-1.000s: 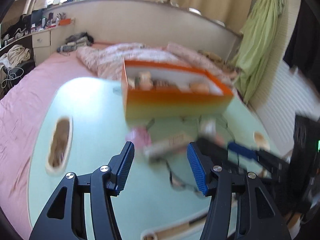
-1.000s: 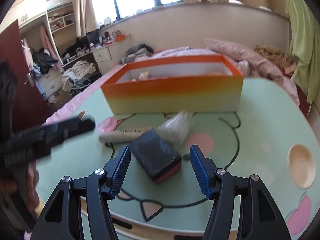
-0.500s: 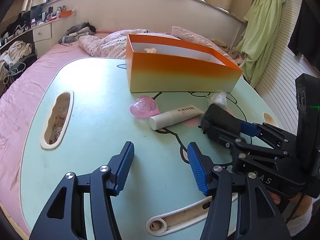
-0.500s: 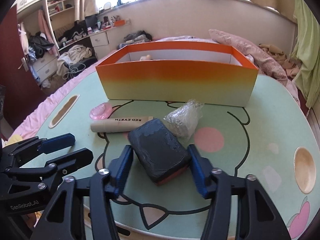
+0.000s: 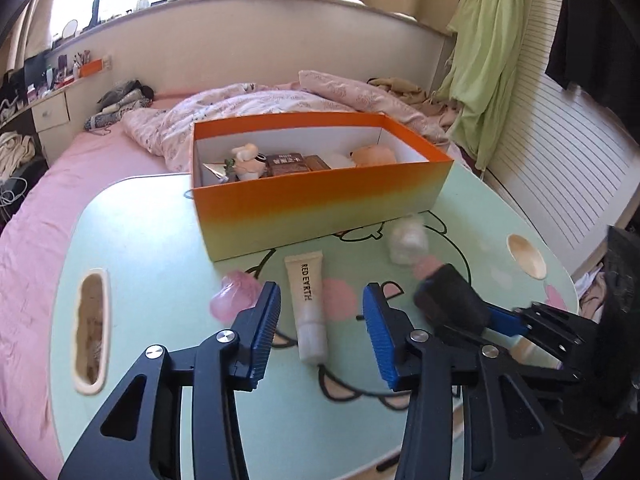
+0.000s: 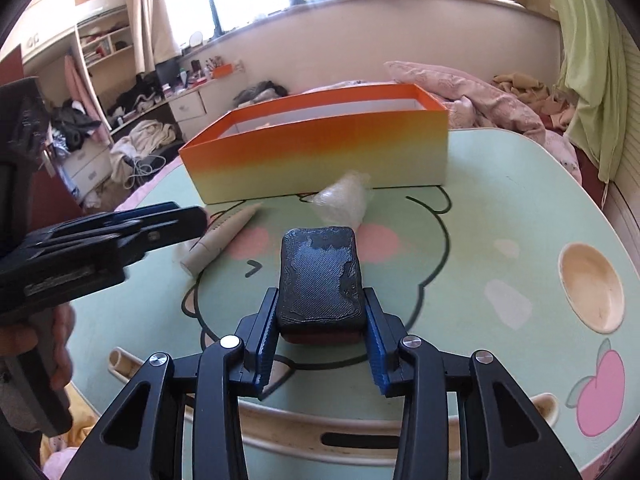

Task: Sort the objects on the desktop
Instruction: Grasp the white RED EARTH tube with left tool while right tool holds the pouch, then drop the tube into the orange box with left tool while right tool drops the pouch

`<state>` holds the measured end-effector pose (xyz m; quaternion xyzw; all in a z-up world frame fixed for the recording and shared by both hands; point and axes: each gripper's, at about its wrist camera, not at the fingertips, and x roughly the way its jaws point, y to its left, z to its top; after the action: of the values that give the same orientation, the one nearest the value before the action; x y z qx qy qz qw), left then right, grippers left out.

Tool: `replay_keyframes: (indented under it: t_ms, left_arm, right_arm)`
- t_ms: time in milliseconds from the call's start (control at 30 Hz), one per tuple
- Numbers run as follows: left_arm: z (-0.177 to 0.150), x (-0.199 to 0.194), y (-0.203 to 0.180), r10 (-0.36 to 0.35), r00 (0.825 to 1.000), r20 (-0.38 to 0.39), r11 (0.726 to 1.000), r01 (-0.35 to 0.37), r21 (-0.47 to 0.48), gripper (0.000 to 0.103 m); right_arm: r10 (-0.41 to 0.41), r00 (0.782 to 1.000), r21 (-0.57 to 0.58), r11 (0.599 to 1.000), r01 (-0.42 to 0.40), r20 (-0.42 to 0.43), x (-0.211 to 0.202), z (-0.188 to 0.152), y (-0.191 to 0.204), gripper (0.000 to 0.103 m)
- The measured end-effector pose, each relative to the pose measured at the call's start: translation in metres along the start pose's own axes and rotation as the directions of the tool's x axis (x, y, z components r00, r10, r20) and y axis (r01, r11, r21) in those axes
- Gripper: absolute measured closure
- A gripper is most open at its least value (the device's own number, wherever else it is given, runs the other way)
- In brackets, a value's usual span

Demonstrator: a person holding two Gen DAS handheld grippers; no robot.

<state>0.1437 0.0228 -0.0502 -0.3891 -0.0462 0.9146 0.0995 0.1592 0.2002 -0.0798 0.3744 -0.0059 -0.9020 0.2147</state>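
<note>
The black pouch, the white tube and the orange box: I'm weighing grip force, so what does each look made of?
Black pouch: probably woven or embossed fabric, matte, with a fine ribbed texture; its padded look suggests softness.
White tube: likely smooth plastic with a slight sheen, crimped flat at one end.
Orange box: seemingly printed cardboard, with thin straight walls and a white inside.

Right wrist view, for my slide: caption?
Right hand-held gripper shut on black pouch before the orange box.

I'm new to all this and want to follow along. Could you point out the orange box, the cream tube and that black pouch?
orange box (image 5: 320, 204): left wrist view, front wall.
cream tube (image 5: 306, 292): left wrist view, printed middle.
black pouch (image 6: 320, 276): right wrist view, textured top.
</note>
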Motion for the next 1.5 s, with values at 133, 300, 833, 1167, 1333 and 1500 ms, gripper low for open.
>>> replay_keyframes:
  t_ms: [133, 300, 833, 1167, 1333, 1500]
  left_arm:
    - [0.004, 0.016, -0.001, 0.02, 0.999, -0.031, 1.0, -0.02, 0.003, 0.059]
    - [0.001, 0.037, 0.003, 0.002, 0.995, -0.103, 1.0, -0.004, -0.019, 0.076]
    - [0.007, -0.007, 0.006, -0.079, 0.997, -0.019, 0.995, 0.078, -0.055, 0.081]
    - [0.059, -0.03, 0.022, -0.04, 0.997, 0.069, 0.997, 0.044, -0.066, 0.081]
    - [0.078, -0.014, 0.025, -0.031, 0.997, 0.072, 0.997, 0.036, -0.07, 0.081]
    - [0.097, 0.012, 0.032, -0.016, 0.998, 0.054, 0.996, 0.021, -0.087, 0.081]
  right_arm:
    - [0.01, 1.0, 0.015, 1.0, -0.01, 0.007, -0.004, 0.0, -0.004, 0.066]
    - [0.031, 0.999, 0.044, 0.999, -0.031, 0.011, -0.005, 0.0, -0.009, 0.066]
    - [0.03, 0.998, 0.024, 0.999, -0.032, 0.058, -0.02, 0.019, 0.0, 0.065]
    - [0.008, 0.993, -0.038, 0.999, -0.003, 0.122, -0.018, 0.079, 0.017, 0.065]
    - [-0.002, 0.991, -0.059, 0.998, 0.01, 0.132, -0.003, 0.112, 0.016, 0.065]
    - [-0.018, 0.993, -0.059, 0.998, 0.025, 0.113, 0.023, 0.142, 0.009, 0.065]
